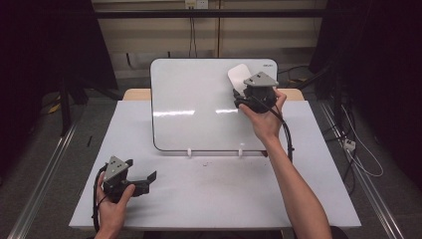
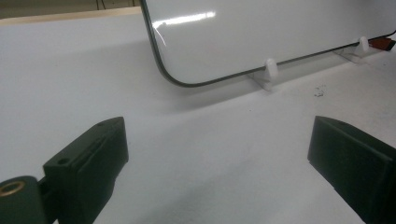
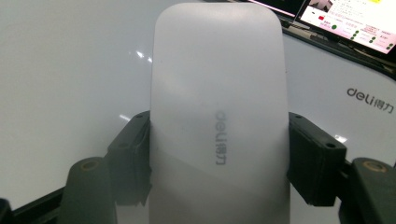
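In the upper right of the high view, the right gripper (image 1: 247,88) is clamped on a white eraser (image 1: 239,76), its jaws pressing both long sides, and holds it against the upper right part of the whiteboard (image 1: 194,109) that stands tilted on the surface (image 1: 209,194). At the lower left of that view the left gripper (image 1: 144,180) rests low over the surface in front of the whiteboard's bottom corner, its jaws spread wide with nothing between them.
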The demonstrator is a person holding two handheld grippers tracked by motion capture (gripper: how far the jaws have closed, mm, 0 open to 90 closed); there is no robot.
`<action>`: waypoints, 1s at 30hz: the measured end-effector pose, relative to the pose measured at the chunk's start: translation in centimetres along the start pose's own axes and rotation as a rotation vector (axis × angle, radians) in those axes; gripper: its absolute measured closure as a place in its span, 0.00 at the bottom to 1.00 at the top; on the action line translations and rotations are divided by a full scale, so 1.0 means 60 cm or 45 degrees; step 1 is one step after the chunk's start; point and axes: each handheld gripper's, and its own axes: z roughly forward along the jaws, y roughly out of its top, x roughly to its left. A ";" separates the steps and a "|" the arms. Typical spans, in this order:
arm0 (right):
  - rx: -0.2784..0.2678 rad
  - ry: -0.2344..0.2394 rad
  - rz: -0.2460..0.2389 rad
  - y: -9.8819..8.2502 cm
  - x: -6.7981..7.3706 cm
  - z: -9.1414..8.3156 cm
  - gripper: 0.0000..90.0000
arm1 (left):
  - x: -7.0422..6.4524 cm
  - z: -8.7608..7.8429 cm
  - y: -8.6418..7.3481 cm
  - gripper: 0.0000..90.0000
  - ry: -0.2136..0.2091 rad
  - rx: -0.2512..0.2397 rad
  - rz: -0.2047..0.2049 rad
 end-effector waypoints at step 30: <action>0.033 0.000 0.004 -0.068 -0.014 -0.054 0.35 | 0.000 -0.004 -0.001 0.06 0.001 0.005 -0.013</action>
